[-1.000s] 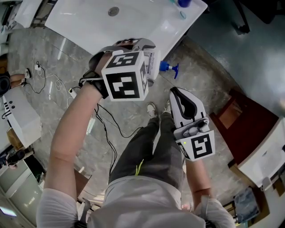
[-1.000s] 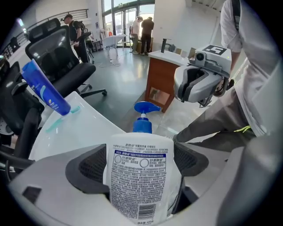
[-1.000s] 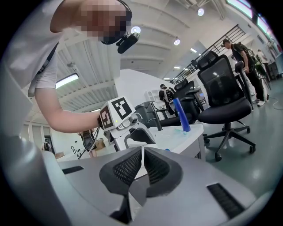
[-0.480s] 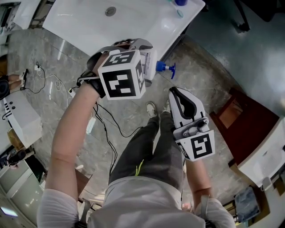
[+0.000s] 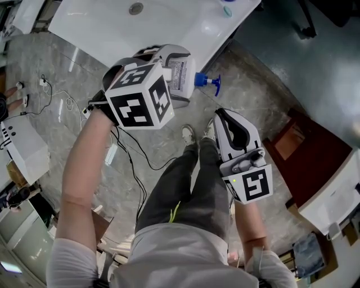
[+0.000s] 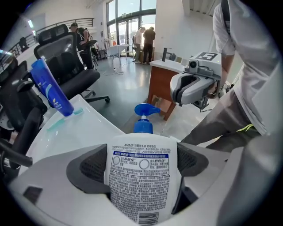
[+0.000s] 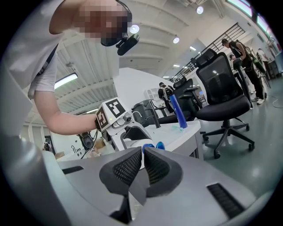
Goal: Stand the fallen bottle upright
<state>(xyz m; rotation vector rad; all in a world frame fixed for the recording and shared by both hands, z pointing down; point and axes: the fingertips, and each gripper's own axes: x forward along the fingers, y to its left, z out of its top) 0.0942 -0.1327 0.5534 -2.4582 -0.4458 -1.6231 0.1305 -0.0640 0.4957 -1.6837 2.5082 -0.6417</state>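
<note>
My left gripper (image 5: 179, 73) is shut on a white pump bottle (image 5: 181, 76) with a blue pump head (image 5: 207, 80). It holds the bottle in the air beside the near edge of the white table (image 5: 112, 31), pump pointing right in the head view. In the left gripper view the bottle's printed label (image 6: 141, 176) fills the space between the pads (image 6: 90, 165), and the pump (image 6: 143, 117) points away. My right gripper (image 5: 225, 121) hangs lower over the floor, shut on nothing, its pads (image 7: 128, 165) touching.
On the table's far corner stand a blue tube (image 6: 51, 88) and a teal stick-like item (image 6: 62, 118). A round drain (image 5: 135, 8) sits in the tabletop. Cables (image 5: 129, 152) trail over the floor. A brown cabinet (image 5: 315, 169) is at the right, a black office chair (image 7: 225, 97) beyond the table.
My left gripper has moved a little left and toward the table with the bottle still in it. The right gripper has stayed where it was.
</note>
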